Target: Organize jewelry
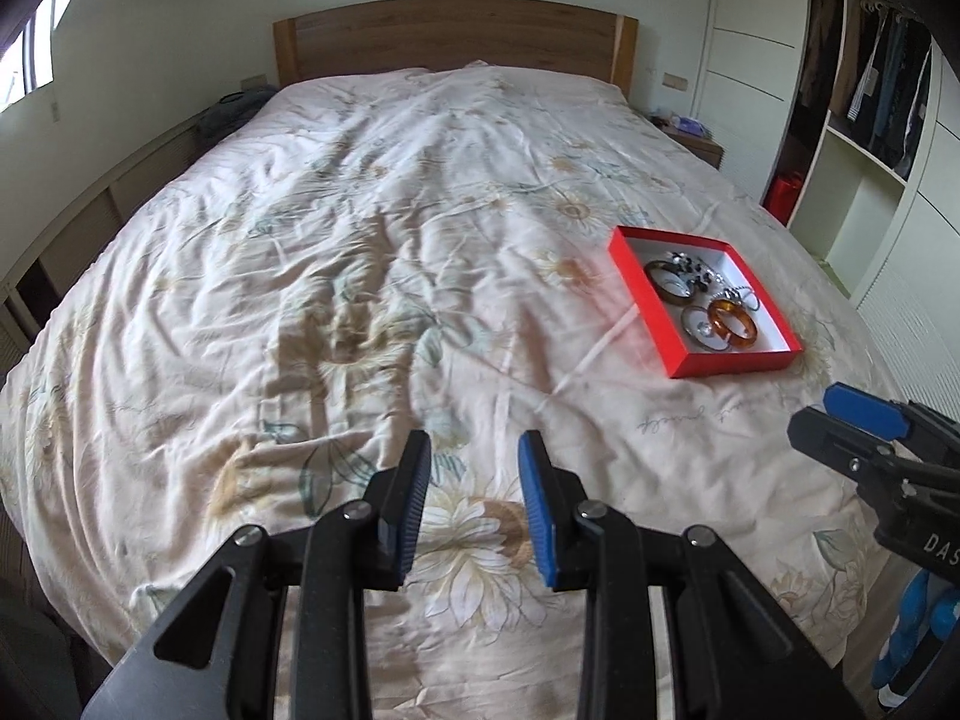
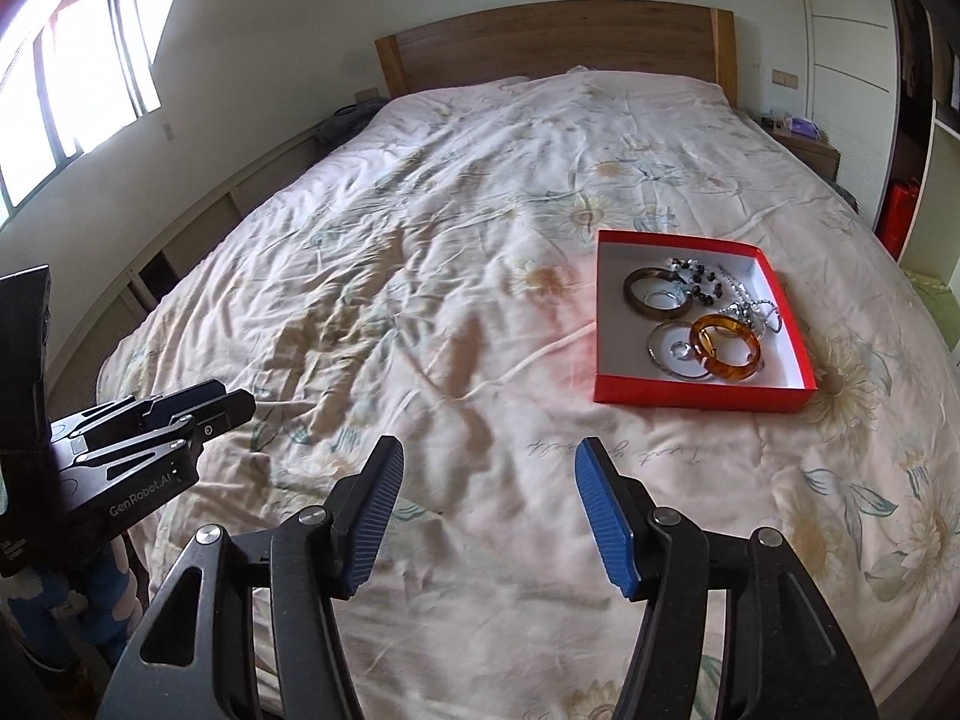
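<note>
Blue ribbed pads on black fingers, set apart with nothing between them: left gripper (image 1: 474, 450), jaws parted to a moderate gap, held over the near end of the floral duvet (image 1: 372, 228); right gripper (image 2: 487, 456), jaws spread wider, likewise empty, above the same creased cloth; each seen also at the edge of the other's view, the right one low at the right side of the left wrist view, the left one low at the left side of the right wrist view.

Ahead and to the right of both, well apart from either: red box (image 2: 690, 391), shallow, white inside, lying flat on the duvet; within it an amber bangle (image 2: 726, 348) toward the near right, leaning over a clear bangle (image 2: 659, 339) just beside; a dark brown bangle (image 2: 657, 293) farther back on the left; dark beads (image 2: 699, 285) and a silvery chain (image 2: 750, 306) tangled along the far and right side; a small ring or two inside the bangles, too small to tell apart.

Between the grippers and the box only rumpled fabric, printed with pale sunflowers and a line of script.

Farther out: wooden headboard (image 2: 558, 42) at the far end; window (image 2: 66, 96) on the left wall; nightstand (image 2: 807, 147) with small clutter beside the bed on the right; open wardrobe (image 1: 870, 90) with hanging clothes; red bag (image 1: 783, 195) on the floor by it.
</note>
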Demonstrator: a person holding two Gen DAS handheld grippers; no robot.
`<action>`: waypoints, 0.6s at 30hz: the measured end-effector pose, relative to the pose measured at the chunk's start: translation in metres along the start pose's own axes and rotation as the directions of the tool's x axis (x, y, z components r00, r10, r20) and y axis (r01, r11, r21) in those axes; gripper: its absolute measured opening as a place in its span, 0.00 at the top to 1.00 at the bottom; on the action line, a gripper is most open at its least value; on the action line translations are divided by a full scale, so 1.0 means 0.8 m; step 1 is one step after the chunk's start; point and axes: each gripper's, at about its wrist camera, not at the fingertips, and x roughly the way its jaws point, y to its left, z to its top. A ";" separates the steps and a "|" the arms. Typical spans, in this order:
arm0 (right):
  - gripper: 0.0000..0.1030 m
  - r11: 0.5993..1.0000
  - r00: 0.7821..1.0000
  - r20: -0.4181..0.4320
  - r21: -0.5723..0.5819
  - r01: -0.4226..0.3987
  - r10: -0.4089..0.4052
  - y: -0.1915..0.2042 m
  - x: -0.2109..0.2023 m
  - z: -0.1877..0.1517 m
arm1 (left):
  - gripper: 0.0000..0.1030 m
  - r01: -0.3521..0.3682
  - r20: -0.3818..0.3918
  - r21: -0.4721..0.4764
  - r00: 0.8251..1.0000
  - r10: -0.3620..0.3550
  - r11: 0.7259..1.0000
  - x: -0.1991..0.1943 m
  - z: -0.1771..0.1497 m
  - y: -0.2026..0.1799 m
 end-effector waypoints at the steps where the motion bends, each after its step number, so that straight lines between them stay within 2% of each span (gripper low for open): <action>1: 0.42 1.000 1.000 0.001 -0.001 -0.001 0.001 0.001 -0.001 -0.001 | 0.72 -0.004 0.003 -0.001 1.000 0.004 1.000 -0.001 -0.001 0.000; 10: 0.42 1.000 1.000 -0.008 0.027 0.005 -0.005 -0.002 0.004 -0.006 | 0.72 -0.033 0.042 -0.020 0.999 0.034 0.999 -0.008 -0.005 0.001; 18: 0.42 0.999 0.999 -0.035 0.030 0.011 -0.010 -0.007 0.026 -0.011 | 0.72 -0.027 0.052 -0.032 0.998 0.029 0.999 -0.007 -0.006 0.002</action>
